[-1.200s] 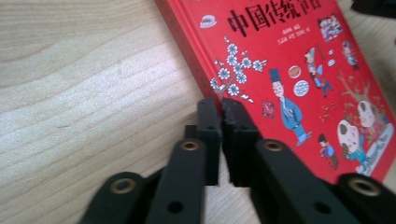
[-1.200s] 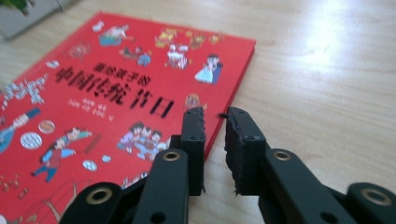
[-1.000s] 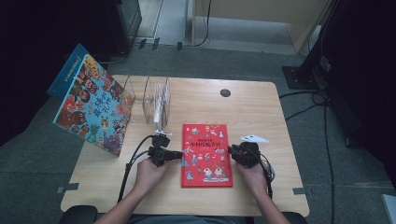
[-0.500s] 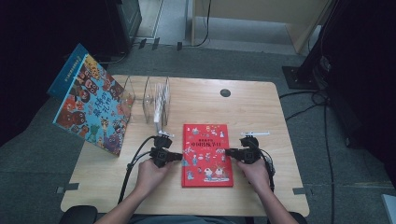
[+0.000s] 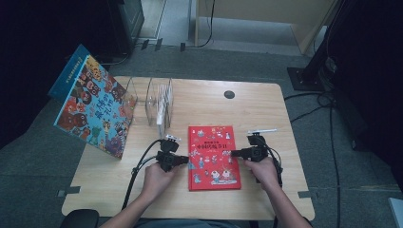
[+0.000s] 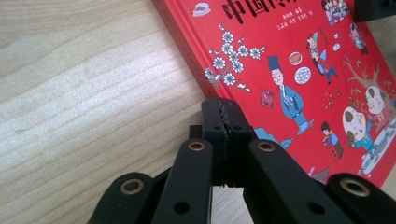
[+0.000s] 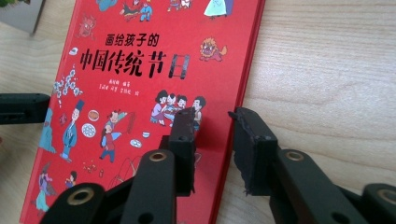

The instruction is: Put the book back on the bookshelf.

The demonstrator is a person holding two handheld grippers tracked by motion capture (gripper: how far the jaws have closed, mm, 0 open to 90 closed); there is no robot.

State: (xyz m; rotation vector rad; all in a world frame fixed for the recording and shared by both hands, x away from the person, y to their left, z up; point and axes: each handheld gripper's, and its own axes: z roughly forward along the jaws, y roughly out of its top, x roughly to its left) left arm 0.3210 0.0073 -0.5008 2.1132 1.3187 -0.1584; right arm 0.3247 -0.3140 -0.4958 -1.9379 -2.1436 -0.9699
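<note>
We note the red picture book [image 5: 213,157] lying long axis near-to-far between both claws: left gripper [image 5: 186,160] closed empty at its left edge, right gripper [image 5: 234,153] part-open astride its right edge.

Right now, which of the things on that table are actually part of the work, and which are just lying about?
In the job:
red book
left gripper, shut at its left edge
right gripper, open at its right edge

Lying about:
blue picture book, leaning
clear wire rack
white pen
</note>
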